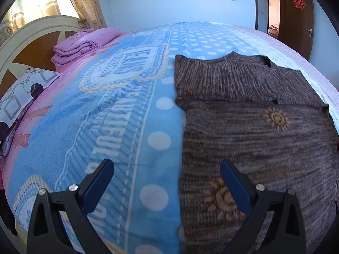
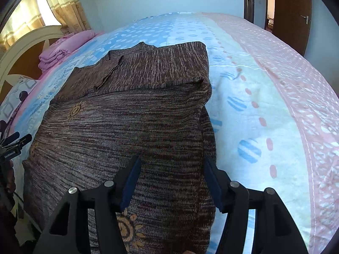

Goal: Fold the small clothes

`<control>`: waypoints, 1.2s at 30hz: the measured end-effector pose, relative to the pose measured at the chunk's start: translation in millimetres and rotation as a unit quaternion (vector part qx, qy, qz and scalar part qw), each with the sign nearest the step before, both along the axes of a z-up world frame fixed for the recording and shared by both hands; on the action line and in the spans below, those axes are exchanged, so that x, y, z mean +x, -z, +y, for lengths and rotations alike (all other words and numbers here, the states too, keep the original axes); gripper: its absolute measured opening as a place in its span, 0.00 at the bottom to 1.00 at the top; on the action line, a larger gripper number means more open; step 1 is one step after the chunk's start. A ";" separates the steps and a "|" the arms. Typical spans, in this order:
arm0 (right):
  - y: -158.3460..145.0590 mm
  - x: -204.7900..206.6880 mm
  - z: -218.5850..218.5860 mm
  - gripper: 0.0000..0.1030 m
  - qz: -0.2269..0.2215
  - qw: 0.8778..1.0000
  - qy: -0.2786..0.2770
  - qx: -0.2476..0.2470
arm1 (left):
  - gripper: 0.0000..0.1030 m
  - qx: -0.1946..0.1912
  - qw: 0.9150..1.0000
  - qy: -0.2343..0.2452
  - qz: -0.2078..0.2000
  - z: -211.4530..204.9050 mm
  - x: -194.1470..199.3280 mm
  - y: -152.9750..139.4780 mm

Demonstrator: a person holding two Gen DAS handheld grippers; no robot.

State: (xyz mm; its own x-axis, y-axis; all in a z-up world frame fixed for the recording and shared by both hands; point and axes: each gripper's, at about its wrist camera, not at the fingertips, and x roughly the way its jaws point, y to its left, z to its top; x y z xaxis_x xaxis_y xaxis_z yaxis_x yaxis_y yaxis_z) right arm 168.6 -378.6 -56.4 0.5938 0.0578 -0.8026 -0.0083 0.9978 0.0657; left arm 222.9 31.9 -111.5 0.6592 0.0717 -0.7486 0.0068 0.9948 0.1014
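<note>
Nearest the lens in the right wrist view, the right gripper (image 2: 172, 182) hangs over the near right part of a brown knitted sweater (image 2: 127, 127), its blue-padded fingers (image 2: 131, 182) standing apart with only the knit surface seen between them; the pads do not pinch any cloth. In the left wrist view the left gripper (image 1: 167, 186) is spread wide over the sweater's left edge, one finger above the blue patterned bedcover (image 1: 118, 114) and the other above the knit near an orange sun motif (image 1: 222, 199). It holds nothing either.

The sweater lies on the bed, toward the near side, its collar pointing to the far side. Both sleeves appear already folded in across the chest: a band of knit crosses the upper part in the left wrist view, and in the right wrist view the right edge shows a thick doubled fold. The sides run fairly straight, so the garment has been narrowed into a rough rectangle.

What seems left is the lengthwise fold, bringing the near hem up toward the collar or the reverse, then smoothing. Judging by the open fingers hovering near the bottom corners, that step has not yet begun. A stack of pink bedding (image 1: 84, 42) sits well apart by the headboard (image 1: 31, 42).
</note>
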 end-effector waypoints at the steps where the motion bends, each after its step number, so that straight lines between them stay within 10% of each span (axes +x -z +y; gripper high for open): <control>1: 0.0 -2.6 0.5 0.59 0.000 1.000 0.000 0.001 | 1.00 0.002 1.000 0.002 0.000 0.9 -3.5 0.9; 36: 16.9 -92.0 14.0 0.60 0.011 1.000 -0.011 -0.007 | 0.89 -0.016 0.998 0.046 0.044 9.6 -104.2 13.8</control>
State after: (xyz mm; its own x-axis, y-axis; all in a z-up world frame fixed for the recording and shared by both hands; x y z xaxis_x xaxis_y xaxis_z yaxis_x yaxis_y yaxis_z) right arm 76.6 -364.6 -73.3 0.5747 0.0600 -0.8161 -0.0296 0.9982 0.0526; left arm 118.7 41.4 -125.3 0.5934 -0.0106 -0.8049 0.1049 0.9924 0.0643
